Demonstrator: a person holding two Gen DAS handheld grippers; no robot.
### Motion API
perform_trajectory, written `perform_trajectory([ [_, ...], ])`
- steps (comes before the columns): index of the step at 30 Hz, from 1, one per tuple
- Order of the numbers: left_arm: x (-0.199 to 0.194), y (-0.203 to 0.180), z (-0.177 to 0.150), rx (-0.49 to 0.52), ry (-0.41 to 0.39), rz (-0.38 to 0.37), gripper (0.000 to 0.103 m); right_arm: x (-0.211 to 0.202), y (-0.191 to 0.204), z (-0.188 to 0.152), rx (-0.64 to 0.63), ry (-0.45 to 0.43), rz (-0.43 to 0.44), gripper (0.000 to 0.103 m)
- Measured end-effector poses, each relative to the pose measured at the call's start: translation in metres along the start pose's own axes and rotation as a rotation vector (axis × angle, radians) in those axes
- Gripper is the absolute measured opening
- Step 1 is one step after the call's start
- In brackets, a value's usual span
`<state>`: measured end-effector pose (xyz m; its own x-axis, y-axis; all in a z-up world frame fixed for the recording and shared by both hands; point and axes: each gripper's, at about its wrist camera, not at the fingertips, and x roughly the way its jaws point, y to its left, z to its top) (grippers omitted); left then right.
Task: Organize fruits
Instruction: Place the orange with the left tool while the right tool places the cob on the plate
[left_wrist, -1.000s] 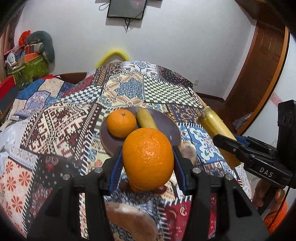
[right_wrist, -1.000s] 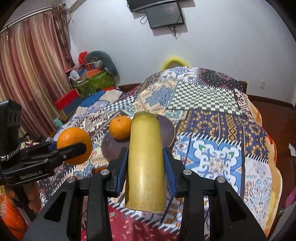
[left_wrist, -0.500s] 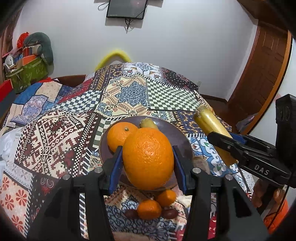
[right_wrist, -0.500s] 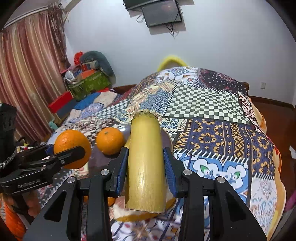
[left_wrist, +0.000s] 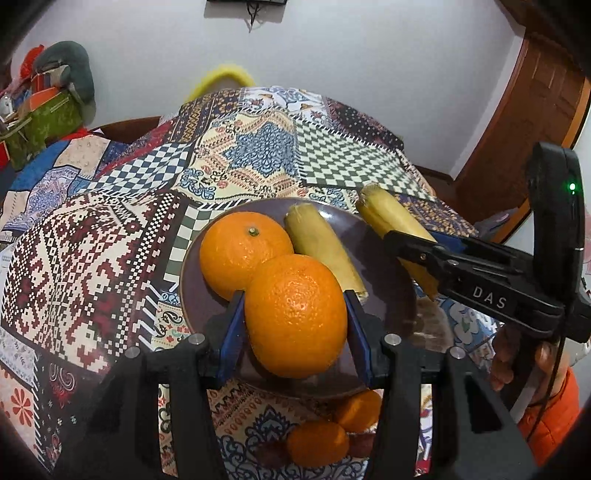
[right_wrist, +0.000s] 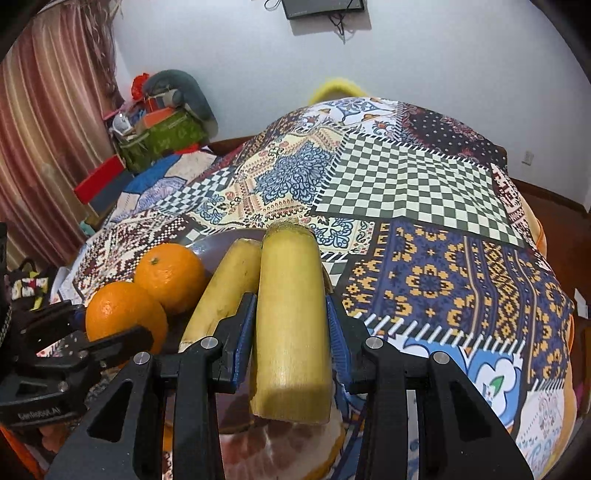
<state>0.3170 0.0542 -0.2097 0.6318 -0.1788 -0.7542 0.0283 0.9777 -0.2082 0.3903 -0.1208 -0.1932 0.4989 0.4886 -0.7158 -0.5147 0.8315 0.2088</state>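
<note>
Nearest to my left wrist camera, my left gripper (left_wrist: 295, 314) has its blue-padded fingers (left_wrist: 232, 332) pressed against both sides of a large orange (left_wrist: 295, 315), round with pebbled, glossy peel, held over the near half of the dark purple plate (left_wrist: 388, 291). Only this view shows what lies below at 6 o'clock: two small oranges (left_wrist: 318, 442) on the patterned quilt (left_wrist: 74, 258) just off the plate's near rim. On the plate, a second orange (left_wrist: 243, 254) sits at 11 o'clock of the held one, touching it in this view, its stem dimple facing up, and a pale yellow cylinder (left_wrist: 325, 254), smooth-skinned with cut ends, lies beside it with its long axis running from 5 towards 11 o'clock. From my right wrist camera, my right gripper (right_wrist: 291, 332) is clamped on a thicker yellow stick (right_wrist: 291, 321), matte and faintly striped, with a flat cut end towards me; its long axis points straight ahead to 12 o'clock, over the plate's right edge and beside the resting cylinder. Only this view shows a pale, rounded fruit slab (right_wrist: 280, 446) under the stick, though I cannot tell what it is. Farther off, the quilt's checkered patch (right_wrist: 406, 184) stretches towards the white wall (right_wrist: 443, 55)
</note>
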Motion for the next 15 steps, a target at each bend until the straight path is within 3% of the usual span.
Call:
perform_trajectory([
  [6,0.01,0.002,0.004,-0.014,0.019,-0.005,0.05,0.014,0.003,0.005,-0.012,0.035,0.001,0.035],
  [15,0.0,0.009,0.019,-0.034,-0.054,0.02,0.049,0.026,0.006,0.005,-0.009,0.074,0.006,0.035],
])
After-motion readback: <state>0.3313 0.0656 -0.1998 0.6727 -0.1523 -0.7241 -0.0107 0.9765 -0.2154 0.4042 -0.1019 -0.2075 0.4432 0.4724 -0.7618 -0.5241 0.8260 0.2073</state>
